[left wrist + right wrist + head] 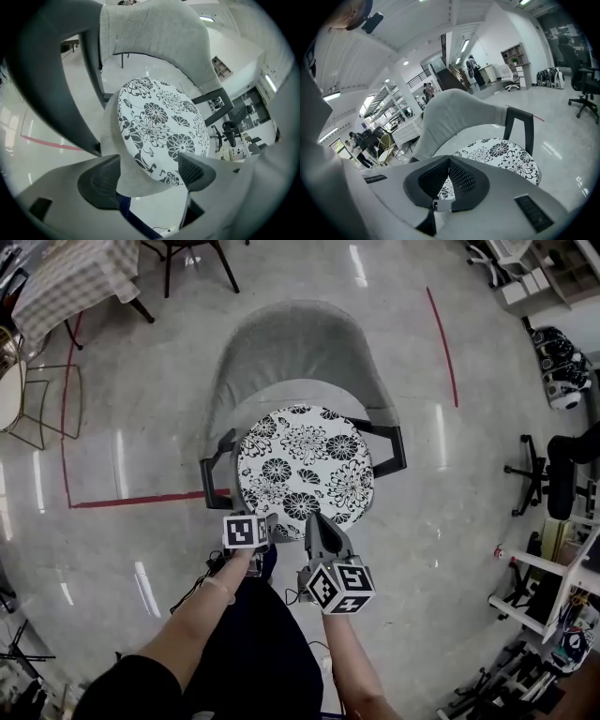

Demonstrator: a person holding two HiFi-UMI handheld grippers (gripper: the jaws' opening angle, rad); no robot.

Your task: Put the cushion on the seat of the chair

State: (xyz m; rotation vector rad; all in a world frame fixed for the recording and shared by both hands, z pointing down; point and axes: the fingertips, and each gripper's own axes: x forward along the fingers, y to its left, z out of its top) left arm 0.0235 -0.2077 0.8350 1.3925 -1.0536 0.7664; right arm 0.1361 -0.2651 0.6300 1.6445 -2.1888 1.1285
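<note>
A round white cushion (302,470) with black flower print lies flat on the seat of the grey chair (300,343). My left gripper (255,538) is at the seat's front left edge and points steeply down. In the left gripper view the left gripper (147,176) stands open, with the grey seat rim and the cushion (159,126) edge between its jaws, pads not touching. My right gripper (315,521) sits at the cushion's front edge. In the right gripper view the right gripper (449,158) has its tips met with nothing between them, and the cushion (501,157) lies beyond.
Black armrest frames (398,446) flank the seat. A red tape line (141,498) runs across the glossy floor at left. A checked-cloth table (70,277) and a wire chair (28,399) stand at upper left, and an office chair (562,465) and shelves (544,587) at right.
</note>
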